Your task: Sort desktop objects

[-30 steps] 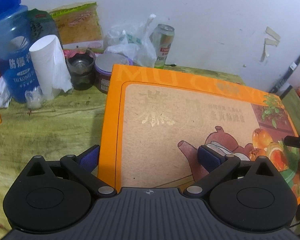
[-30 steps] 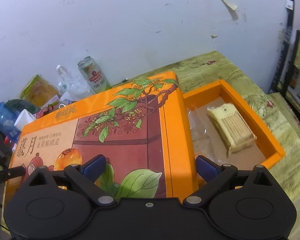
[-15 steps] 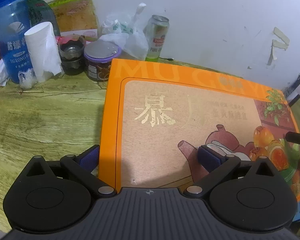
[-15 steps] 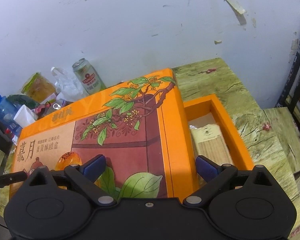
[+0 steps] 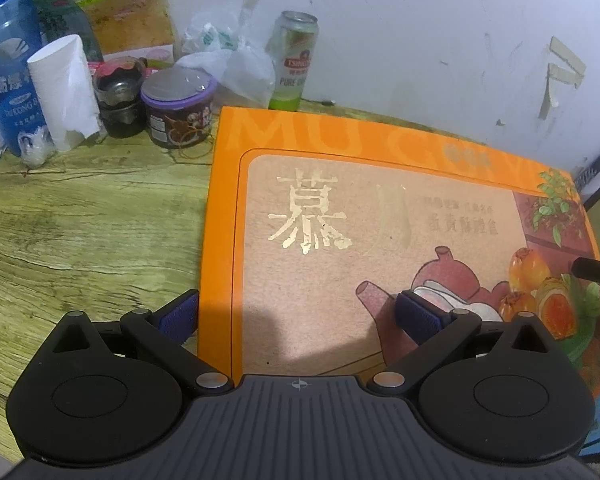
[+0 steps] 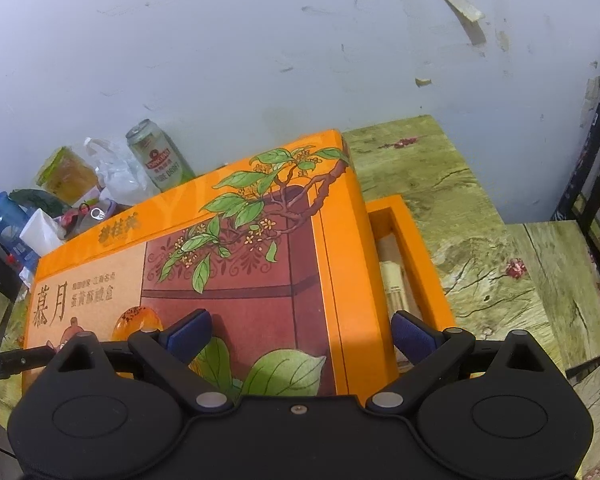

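A big orange box lid (image 5: 380, 220) with a teapot and leaf picture fills both views. My left gripper (image 5: 296, 316) is open and straddles the lid's near left corner, its left finger beside the lid's side and its right finger over the printed top. My right gripper (image 6: 300, 332) is open over the lid's (image 6: 228, 272) right end, with its right finger past the edge. The orange box base (image 6: 420, 256) shows as a narrow strip to the right of the lid, with a pale packet (image 6: 396, 284) inside. The rest of the base is hidden under the lid.
Against the wall behind the lid stand a green beer can (image 5: 294, 60), a plastic bag (image 5: 228, 56), a purple-lidded jar (image 5: 178, 114), a dark glass jar (image 5: 118, 96), a white paper roll (image 5: 64, 92) and a blue bottle (image 5: 8, 68). Bare wooden table (image 5: 80, 232) lies left; a second table (image 6: 552, 280) sits right.
The lid has travelled right over the base with both grippers. The open part of the base has shrunk from a wide tray to a narrow strip.
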Motion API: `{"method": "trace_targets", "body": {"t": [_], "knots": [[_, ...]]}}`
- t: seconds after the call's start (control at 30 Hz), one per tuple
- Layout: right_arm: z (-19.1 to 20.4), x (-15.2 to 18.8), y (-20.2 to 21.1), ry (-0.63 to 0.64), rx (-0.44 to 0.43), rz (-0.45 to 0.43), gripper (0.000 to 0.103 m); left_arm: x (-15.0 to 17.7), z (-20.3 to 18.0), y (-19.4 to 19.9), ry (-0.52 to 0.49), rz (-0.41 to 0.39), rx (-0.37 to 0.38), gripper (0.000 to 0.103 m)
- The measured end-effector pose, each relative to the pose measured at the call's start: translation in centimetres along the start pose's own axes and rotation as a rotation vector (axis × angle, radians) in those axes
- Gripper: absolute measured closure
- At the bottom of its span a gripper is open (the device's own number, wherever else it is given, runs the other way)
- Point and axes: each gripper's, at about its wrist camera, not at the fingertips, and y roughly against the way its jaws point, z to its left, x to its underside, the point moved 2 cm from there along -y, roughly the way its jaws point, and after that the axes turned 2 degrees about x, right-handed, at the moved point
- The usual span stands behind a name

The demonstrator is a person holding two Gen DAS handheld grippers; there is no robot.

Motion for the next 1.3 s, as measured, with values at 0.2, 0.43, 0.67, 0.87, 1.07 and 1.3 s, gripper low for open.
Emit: {"method": "trace_targets", "body": {"t": [0.2,0.43,0.67,0.87,1.07,1.3], "knots": [[-1.6,-0.6,-1.0,0.0,-0.009,0.022,0.006,0.0,-1.2,-1.1,0.009,0.019,-0.019,0.001],[-2.9,-1.2,-2.3,0.005,-0.023,0.045,0.006,-0.5,-2.2,-2.3,0.02,0.031,-0.043,0.001],[-3.9,-1.6,-3.6,0.003,-0.036,0.067,0.006,-0.9,-2.8,-3.3,0.03,0.046,-0.066,0.001],[-4.4,-2.0,-4.3,0.001,-0.044,0.078,0.006,-1.4,-3.1,-3.8,0.027,0.051,-0.078,0.001],[-4.8,-2.3,-4.8,-0.008,-0.044,0.086,0.006,-1.7,-3.4,-4.5,0.024,0.06,-0.082,0.001],[-5.4,-2.3,-5.1,-0.016,-0.045,0.092,0.006,-1.9,-3.7,-5.3,0.027,0.068,-0.083,0.001]]}}
